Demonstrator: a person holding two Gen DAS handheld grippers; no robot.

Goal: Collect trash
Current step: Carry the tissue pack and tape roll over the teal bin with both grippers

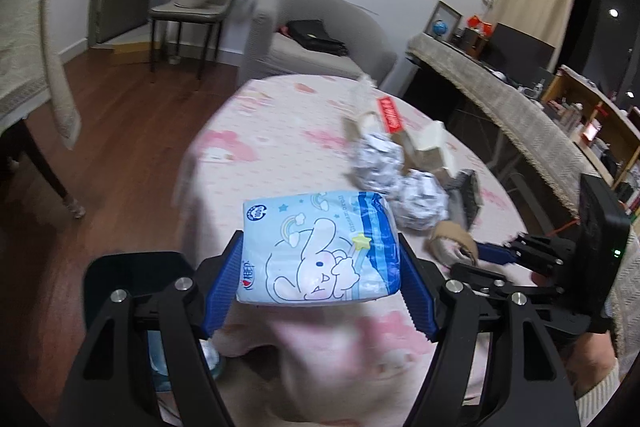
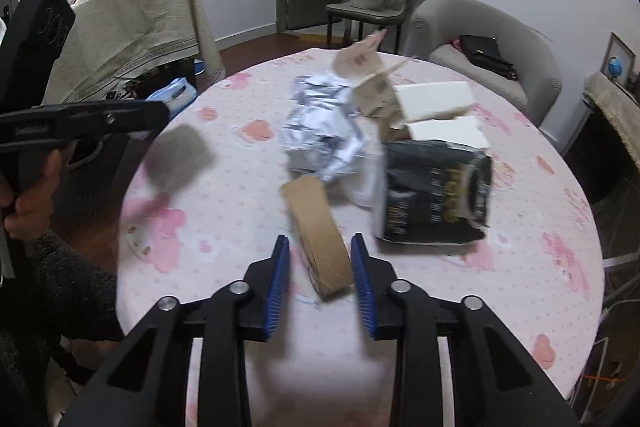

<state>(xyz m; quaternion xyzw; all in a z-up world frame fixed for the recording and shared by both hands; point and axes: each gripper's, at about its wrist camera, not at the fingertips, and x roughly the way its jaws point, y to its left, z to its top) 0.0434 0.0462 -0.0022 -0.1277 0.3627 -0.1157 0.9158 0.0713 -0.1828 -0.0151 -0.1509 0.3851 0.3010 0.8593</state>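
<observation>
The left tool [image 1: 320, 263] has a blue cartoon tissue pack [image 1: 320, 247] clamped between its blue pads, squeezed across the soft sides, and the pack rides clear above the pink tabletop [image 1: 260, 131]. Held up like that it looks bound for wherever the rubbish goes (no bin shows clearly in either view, so that destination is a guess).

Over on the other side, the right tool [image 2: 320, 267] sits low with its jaws apart, straddling the near end of a brown cardboard strip [image 2: 318, 231] lying on the tabletop [image 2: 520, 267]. The right pad looks to be touching the strip's edge and the left pad stands off it, so nothing is gripped yet. Going in from the narrow end makes sense: the strip is thin and long, and the jaws span its width.

Beyond it the rest of the litter bunches near the middle: crumpled foil-like wrappers [image 2: 320, 131], a black printed bag [image 2: 434, 193] lying just right of the strip, white torn cartons [image 2: 434, 103] behind that, and a tan torn carton [image 2: 366, 75] sticking up at the back. The left view shows the same heap, plus a red label [image 1: 389, 114].

My read: one piece is already lifted, the second grab is being lined up, and most of the pile is still waiting.
</observation>
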